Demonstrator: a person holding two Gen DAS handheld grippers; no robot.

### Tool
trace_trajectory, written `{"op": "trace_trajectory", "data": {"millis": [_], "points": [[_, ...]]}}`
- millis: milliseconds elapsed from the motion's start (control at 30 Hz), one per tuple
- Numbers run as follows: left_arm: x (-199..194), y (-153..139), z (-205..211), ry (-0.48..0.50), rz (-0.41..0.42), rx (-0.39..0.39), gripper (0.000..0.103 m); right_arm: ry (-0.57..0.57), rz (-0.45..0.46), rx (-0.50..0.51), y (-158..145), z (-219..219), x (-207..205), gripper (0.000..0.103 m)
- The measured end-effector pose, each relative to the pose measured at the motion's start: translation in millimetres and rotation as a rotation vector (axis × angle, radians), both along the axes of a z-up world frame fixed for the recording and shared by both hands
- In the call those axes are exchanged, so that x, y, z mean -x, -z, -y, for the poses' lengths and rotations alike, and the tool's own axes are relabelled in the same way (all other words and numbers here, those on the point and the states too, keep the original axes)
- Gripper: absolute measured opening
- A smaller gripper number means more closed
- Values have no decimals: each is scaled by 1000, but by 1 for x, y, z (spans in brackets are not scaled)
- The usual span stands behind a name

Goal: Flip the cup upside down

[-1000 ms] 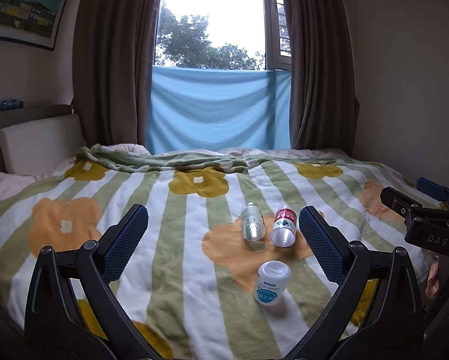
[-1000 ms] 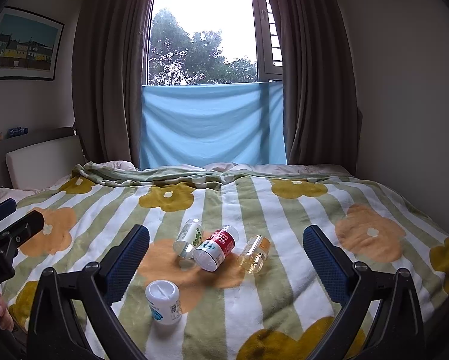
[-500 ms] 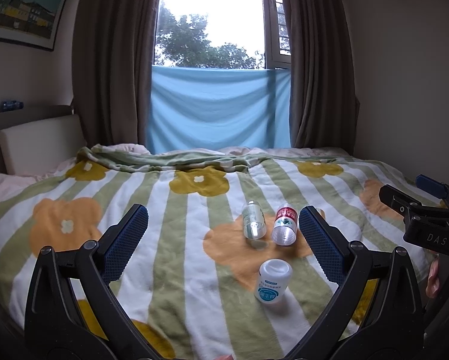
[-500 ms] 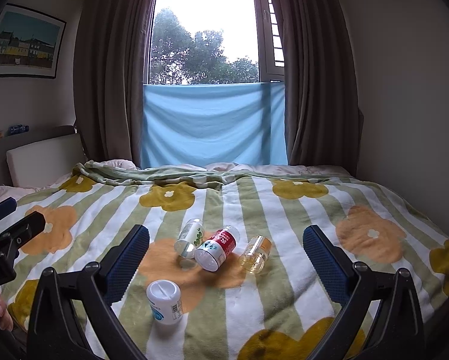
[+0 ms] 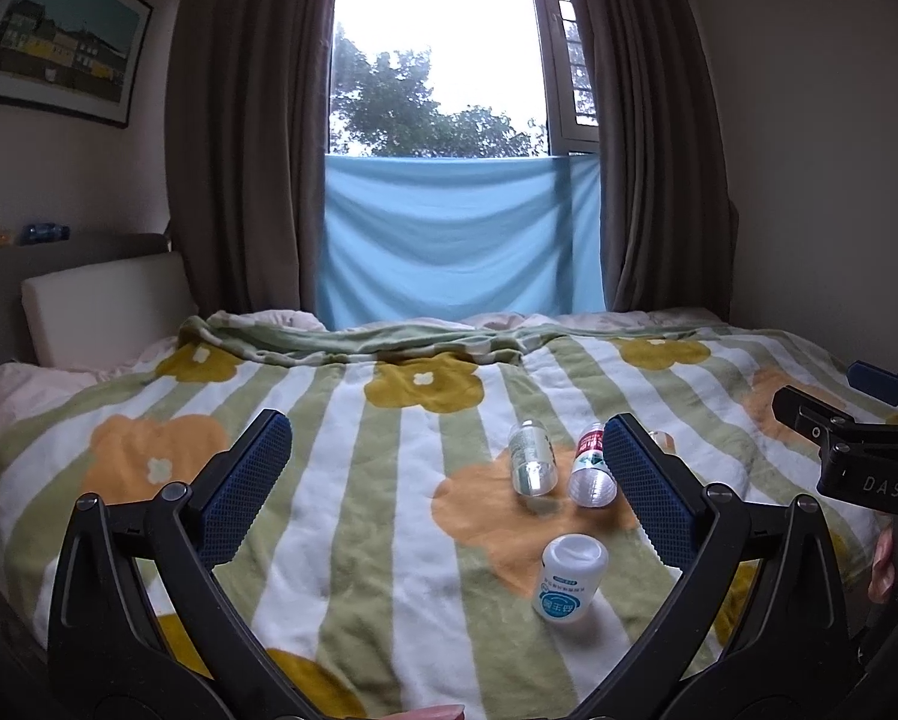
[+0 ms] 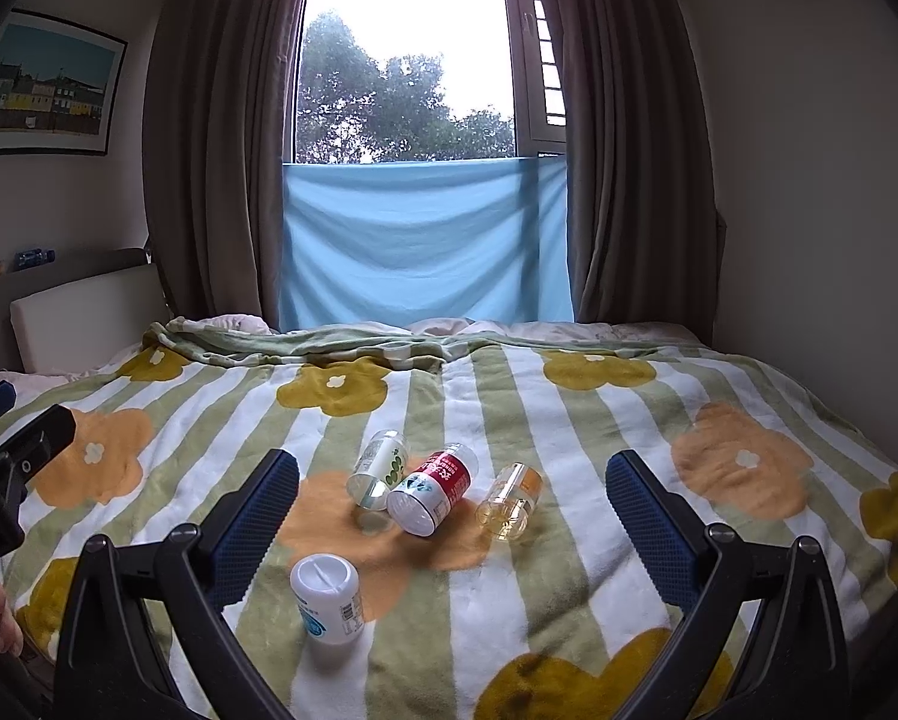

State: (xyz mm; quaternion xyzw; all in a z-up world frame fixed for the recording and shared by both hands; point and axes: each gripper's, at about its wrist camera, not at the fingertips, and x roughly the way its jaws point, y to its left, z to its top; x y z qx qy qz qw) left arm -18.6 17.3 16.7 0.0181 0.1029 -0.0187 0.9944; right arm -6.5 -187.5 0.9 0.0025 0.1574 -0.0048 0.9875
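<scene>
Several small cups lie on a striped flowered blanket (image 6: 568,408). A white cup with a blue label (image 6: 327,597) (image 5: 570,578) stands upside down nearest me. A clear cup with green print (image 6: 380,468) (image 5: 530,457), a red-labelled cup (image 6: 434,489) (image 5: 592,465) and a clear orange-tinted cup (image 6: 510,501) lie on their sides behind it. My left gripper (image 5: 449,489) is open and empty above the blanket, left of the cups. My right gripper (image 6: 451,516) is open and empty, with the cups between its fingers further ahead.
The bed fills the room up to a window with brown curtains (image 6: 221,150) and a hung blue cloth (image 6: 425,240). A white headboard cushion (image 6: 83,318) is at the left. A wall (image 6: 808,180) runs along the right side.
Both views have shifted very slightly; the cups lie as before and both grippers stay open.
</scene>
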Motion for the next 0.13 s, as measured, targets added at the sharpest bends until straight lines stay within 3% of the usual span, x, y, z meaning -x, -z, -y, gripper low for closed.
{"op": "trace_trajectory", "data": {"millis": [133], "points": [[-2, 0, 0, 0, -6, 9, 103, -2, -6, -1, 2, 0, 0, 102]]}}
